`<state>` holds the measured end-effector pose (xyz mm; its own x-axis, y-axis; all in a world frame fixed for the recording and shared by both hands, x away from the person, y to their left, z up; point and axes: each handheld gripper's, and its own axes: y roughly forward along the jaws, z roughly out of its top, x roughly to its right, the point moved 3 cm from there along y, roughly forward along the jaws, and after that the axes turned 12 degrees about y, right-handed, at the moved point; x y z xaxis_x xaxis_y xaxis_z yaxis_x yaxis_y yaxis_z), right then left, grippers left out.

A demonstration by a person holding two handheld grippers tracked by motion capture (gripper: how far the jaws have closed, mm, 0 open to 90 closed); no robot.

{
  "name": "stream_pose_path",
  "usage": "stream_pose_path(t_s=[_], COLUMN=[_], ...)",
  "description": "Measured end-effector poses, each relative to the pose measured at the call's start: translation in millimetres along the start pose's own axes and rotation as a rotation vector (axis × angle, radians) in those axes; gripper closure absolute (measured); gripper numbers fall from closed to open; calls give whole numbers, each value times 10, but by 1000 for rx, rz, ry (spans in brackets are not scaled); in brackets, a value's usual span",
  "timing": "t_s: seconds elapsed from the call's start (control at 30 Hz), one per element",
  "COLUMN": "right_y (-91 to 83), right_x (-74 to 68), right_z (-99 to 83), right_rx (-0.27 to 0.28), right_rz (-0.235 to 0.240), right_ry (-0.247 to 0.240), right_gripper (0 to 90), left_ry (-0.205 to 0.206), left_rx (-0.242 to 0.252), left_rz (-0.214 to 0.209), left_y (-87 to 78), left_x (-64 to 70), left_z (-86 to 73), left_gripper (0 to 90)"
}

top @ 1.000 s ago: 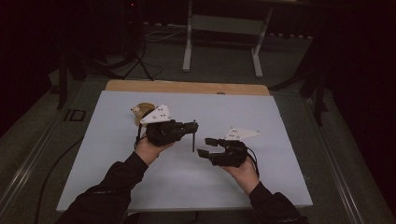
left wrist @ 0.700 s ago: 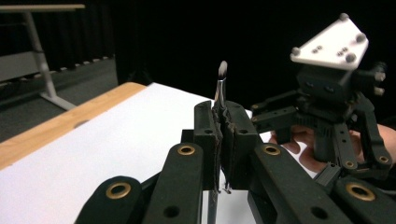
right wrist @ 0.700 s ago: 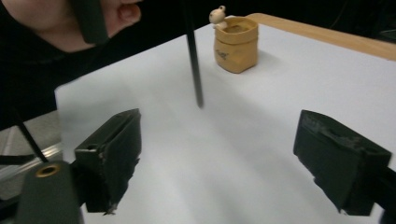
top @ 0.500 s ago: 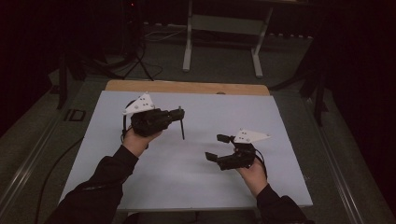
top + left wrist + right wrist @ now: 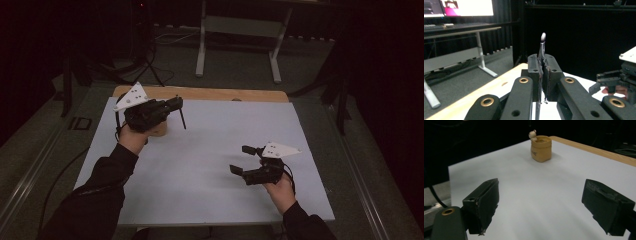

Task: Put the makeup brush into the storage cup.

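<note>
The left gripper (image 5: 172, 106), shut tight on a thin dark brush (image 5: 542, 45), is now up at the far left of the white sheet (image 5: 210, 150), over by the tan pot (image 5: 541, 148); a second ago it sat mid-table, jaws nearly meeting the other's. The brush has travelled with it. The right gripper (image 5: 243, 160) has drawn away toward the near right side, its jaws spread wide, so the two stand well apart.
</note>
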<state>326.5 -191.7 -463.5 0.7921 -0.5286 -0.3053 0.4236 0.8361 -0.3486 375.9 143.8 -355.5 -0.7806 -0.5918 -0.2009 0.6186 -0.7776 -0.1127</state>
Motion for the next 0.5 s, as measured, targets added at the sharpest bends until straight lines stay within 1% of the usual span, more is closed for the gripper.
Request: stream_pose_path(t_s=[0.03,0.07,0.1,0.13,0.17,0.2,0.23,0.27,0.3,0.33,0.37,0.4,0.43,0.47,0.5], right_y=[0,-16,-61,-61,-108,-133,-156,-156,-190,-210,-227,-239,-239,-253,-276], right_x=[0,21,76,76,137,164,188,188,220,230,237,242,242,245,247], right_z=[0,-6,-27,-27,-59,-77,-91,-91,-114,-122,-128,-136,-136,-144,-168], right_rx=[0,2,22,22,37,47,55,55,52,59,65,59,59,60,57], right_rz=[0,0,-9,-9,-1,-7,-1,-1,-5,-4,4,5,5,1,2], right_ry=[0,2,11,11,21,25,31,31,38,36,42,48,48,42,31], right_gripper=[143,143,143,143,143,143,143,143,143,143,143,143,143,143,143], left_ry=[0,9,15,17,16,3,-1,-1,4,4,4,3,3,3,7], left_rx=[0,0,5,6,8,17,19,19,14,14,15,12,12,15,6], left_rz=[0,8,15,25,35,51,56,56,77,77,93,104,104,111,132], left_y=[0,-7,-15,-22,-30,-47,-51,-51,-60,-60,-69,-73,-73,-78,-83], left_x=[0,-22,-45,-73,-101,-159,-186,-186,-233,-233,-277,-299,-299,-320,-363], left_z=[0,9,16,23,27,30,30,30,30,30,28,26,26,22,9], left_gripper=[854,854,853,853,853,853,853,853,853,853,853,853,853,853,853])
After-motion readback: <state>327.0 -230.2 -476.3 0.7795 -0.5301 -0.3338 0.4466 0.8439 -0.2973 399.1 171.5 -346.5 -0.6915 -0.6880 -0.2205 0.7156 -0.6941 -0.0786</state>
